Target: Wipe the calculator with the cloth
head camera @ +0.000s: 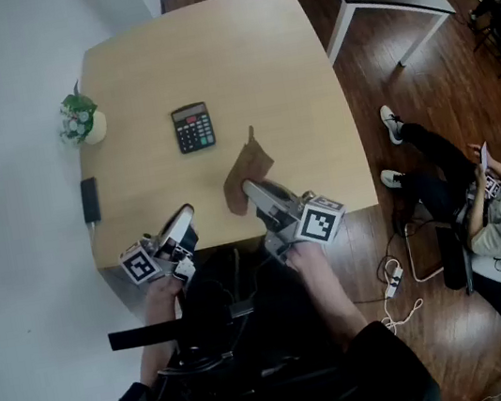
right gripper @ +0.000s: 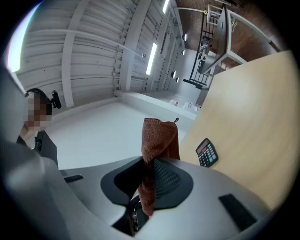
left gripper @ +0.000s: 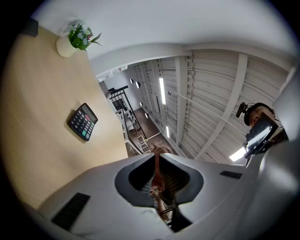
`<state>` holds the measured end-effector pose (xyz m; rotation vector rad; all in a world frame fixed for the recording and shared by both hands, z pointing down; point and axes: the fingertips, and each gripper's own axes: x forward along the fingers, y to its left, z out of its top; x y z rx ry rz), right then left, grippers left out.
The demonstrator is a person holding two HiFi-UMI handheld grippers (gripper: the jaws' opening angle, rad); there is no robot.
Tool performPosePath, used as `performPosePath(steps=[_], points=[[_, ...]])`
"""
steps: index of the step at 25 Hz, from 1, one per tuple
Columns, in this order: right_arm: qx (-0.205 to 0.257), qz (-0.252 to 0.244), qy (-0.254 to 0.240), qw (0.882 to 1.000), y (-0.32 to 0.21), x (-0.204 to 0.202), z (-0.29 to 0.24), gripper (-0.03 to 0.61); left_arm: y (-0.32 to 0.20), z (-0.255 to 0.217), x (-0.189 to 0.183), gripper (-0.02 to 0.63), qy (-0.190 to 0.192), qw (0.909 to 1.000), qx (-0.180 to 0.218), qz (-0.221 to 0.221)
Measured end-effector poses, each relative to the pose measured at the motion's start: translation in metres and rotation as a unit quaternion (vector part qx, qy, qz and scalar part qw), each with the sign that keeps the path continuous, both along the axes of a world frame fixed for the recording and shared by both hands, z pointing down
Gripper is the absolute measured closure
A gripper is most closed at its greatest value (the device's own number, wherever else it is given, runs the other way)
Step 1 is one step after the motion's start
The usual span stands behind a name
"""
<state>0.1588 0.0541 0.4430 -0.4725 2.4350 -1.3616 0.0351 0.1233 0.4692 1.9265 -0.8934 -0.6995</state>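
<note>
Wiping hasn't started yet, as far as I can tell. The right gripper (head camera: pixel 251 190) has its fingers clamped on the brown cloth (head camera: pixel 249 164), a soft, fuzzy terry rag that's bunched up and pokes out over the pale wood tabletop (head camera: pixel 206 50). The calculator (head camera: pixel 192 126), a flat black plastic slab with rows of small keys, sits further in, apart from the cloth. The left gripper (head camera: pixel 185 217) has its fingers pinched together, holding nothing.
</note>
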Motion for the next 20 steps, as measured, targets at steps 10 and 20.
performPosePath(steps=[10, 20], points=[[-0.004, 0.014, 0.079, 0.997, -0.016, -0.066, 0.015, 0.525, -0.056, 0.033, -0.066, 0.584, -0.016, 0.9995, -0.016, 0.022], [0.031, 0.013, 0.247, 0.968, -0.042, -0.113, 0.05, 0.525, -0.093, 0.124, -0.094, 0.581, -0.001, 0.9975, -0.056, 0.044]])
